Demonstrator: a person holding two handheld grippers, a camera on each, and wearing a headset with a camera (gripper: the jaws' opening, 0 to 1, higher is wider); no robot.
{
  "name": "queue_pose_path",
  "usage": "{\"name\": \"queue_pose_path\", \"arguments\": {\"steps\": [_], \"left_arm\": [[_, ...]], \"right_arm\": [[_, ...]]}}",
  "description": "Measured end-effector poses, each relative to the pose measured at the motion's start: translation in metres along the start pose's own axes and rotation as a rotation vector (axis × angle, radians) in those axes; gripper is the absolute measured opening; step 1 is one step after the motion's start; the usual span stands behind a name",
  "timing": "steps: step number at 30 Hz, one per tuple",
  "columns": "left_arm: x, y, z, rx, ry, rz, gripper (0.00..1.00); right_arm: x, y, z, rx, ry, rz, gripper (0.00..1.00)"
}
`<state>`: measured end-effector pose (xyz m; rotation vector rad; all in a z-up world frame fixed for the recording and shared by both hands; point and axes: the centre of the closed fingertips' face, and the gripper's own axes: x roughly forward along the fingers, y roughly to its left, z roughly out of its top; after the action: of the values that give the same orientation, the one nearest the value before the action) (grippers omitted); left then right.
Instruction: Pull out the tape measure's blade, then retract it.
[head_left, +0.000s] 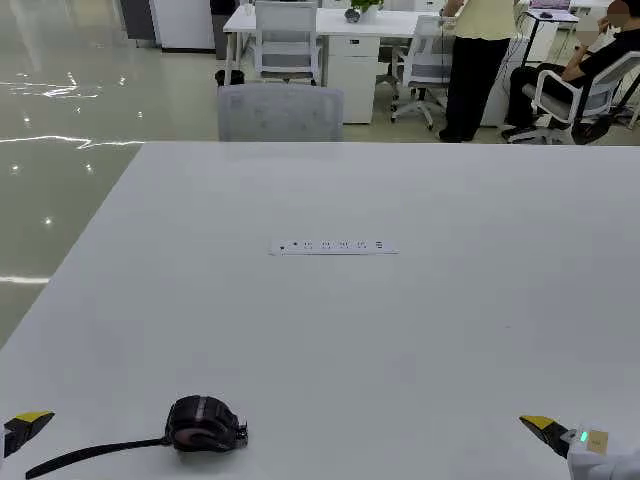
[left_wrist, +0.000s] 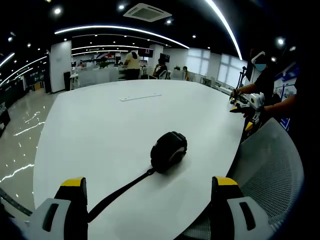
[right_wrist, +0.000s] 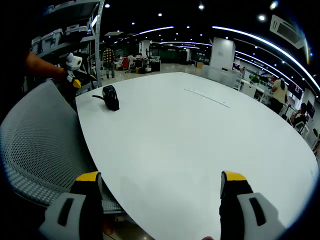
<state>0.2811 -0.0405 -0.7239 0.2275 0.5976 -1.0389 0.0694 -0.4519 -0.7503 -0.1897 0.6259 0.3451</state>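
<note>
Both grippers have their jaws spread wide and grip nothing. My left gripper (left_wrist: 149, 182) hangs at the near table edge just left of the tape measure (head_left: 203, 423), and my right gripper (right_wrist: 161, 176) is well to the right of it. The black tape measure rests on the white table (head_left: 400, 330), close to the near edge. Its black wrist strap (head_left: 95, 455) trails from it toward the left gripper's jaws; whether it touches them I cannot tell. Beyond the tape measure, mid-table, lies a white power strip (head_left: 333, 246). Farther still, a grey mesh chair (head_left: 280, 112) stands at the far edge, with people (head_left: 478, 60) at desks (head_left: 330, 22) behind.
</note>
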Motion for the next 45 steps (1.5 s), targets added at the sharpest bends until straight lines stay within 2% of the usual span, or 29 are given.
{"name": "queue_pose_path", "arguments": {"steps": [22,31,32,33,36,38,40,41,43,45], "left_arm": [[-0.002,0.0,-0.005,-0.007,0.006,0.005,1.0],[0.002,0.002,0.0,0.013,0.022,-0.009,1.0],[0.003,0.003,-0.001,0.021,0.036,-0.007,1.0],[0.003,0.006,-0.008,0.052,0.094,-0.001,0.99],[0.008,0.001,-0.008,0.063,0.129,-0.034,0.99],[0.012,0.001,-0.011,0.141,0.204,-0.05,0.99],[0.017,0.003,-0.009,0.212,0.235,-0.042,0.99],[0.02,0.001,-0.007,0.259,0.251,-0.061,1.0],[0.023,-0.001,-0.006,0.287,0.286,-0.076,1.0],[0.03,-0.004,0.005,0.341,0.269,-0.099,1.0]], "right_arm": [[0.0,-0.001,0.002,-0.005,0.006,0.008,1.0],[0.001,-0.002,0.001,-0.004,0.011,0.007,1.0],[0.001,-0.002,0.002,-0.006,0.011,0.007,1.0],[0.002,-0.003,0.003,-0.007,0.014,0.011,1.0],[0.006,-0.003,0.007,-0.018,0.017,0.024,1.0],[0.011,-0.003,0.014,-0.028,0.015,0.038,0.99],[0.017,-0.003,0.02,-0.033,0.008,0.049,0.99],[0.02,-0.001,0.025,-0.041,0.004,0.058,0.99],[0.025,0.002,0.032,-0.053,-0.001,0.07,0.99],[0.031,0.005,0.038,-0.067,-0.005,0.087,0.99]]}}
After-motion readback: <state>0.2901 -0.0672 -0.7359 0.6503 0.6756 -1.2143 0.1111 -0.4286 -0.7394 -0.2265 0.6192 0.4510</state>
